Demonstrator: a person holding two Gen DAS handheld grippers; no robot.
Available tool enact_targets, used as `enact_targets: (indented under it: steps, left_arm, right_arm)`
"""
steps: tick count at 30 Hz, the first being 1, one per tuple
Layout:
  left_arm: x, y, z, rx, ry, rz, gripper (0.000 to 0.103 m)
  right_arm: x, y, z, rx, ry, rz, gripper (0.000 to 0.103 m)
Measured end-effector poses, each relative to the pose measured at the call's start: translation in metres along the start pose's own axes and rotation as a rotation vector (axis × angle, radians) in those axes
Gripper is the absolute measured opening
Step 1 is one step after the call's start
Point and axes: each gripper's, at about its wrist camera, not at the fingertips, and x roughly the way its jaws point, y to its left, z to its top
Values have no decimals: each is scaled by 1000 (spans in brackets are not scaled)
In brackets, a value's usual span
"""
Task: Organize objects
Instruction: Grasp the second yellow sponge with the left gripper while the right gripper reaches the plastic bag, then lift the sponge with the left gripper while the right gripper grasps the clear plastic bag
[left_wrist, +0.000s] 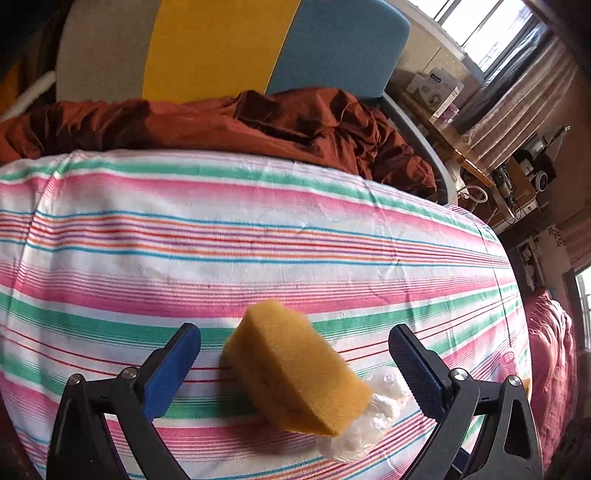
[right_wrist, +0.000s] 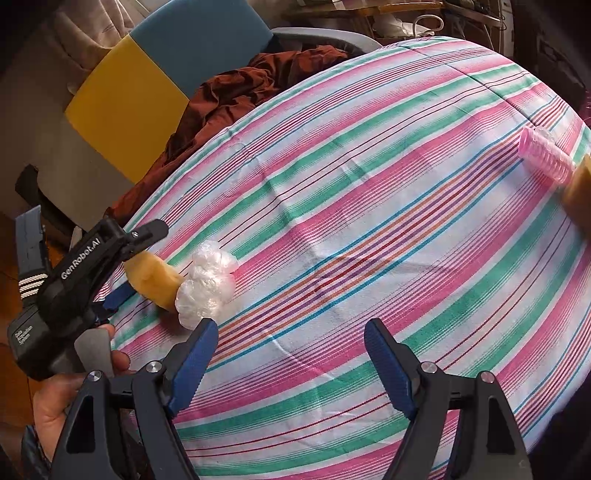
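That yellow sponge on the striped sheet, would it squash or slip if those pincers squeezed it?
The yellow sponge looks porous and foamy, so it would probably squash and feel light. Its rough surface should grip the left hand-held gripper's ribbed blue pads rather than slip. Blocky, it seems unlikely to roll on the striped sheet.

The striped bed (right_wrist: 369, 206) lies broadly bare across its middle, giving open room to pass. Near its left edge a yellow sponge (left_wrist: 295, 369) and a crumpled clear plastic bag (right_wrist: 207, 288) lie touching, partly blocking that side. A pink ribbed cup (right_wrist: 546, 158) lies at the far right edge. Rumpled rust-brown cloth (left_wrist: 258, 125) borders the bed's far side.
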Motion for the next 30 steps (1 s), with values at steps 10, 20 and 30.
enact_targets:
  steps: [10, 20, 30]
  left_arm:
    - [-36, 23, -33, 18, -15, -65, 45]
    - [-105, 5, -113, 268, -101, -46, 45]
    - [-114, 2, -212, 474, -154, -4, 39]
  right_arm:
    - [1, -6, 2, 18, -5, -27, 83]
    - [4, -7, 1, 12, 8, -44, 83]
    - [4, 5, -5, -65, 6, -18, 83]
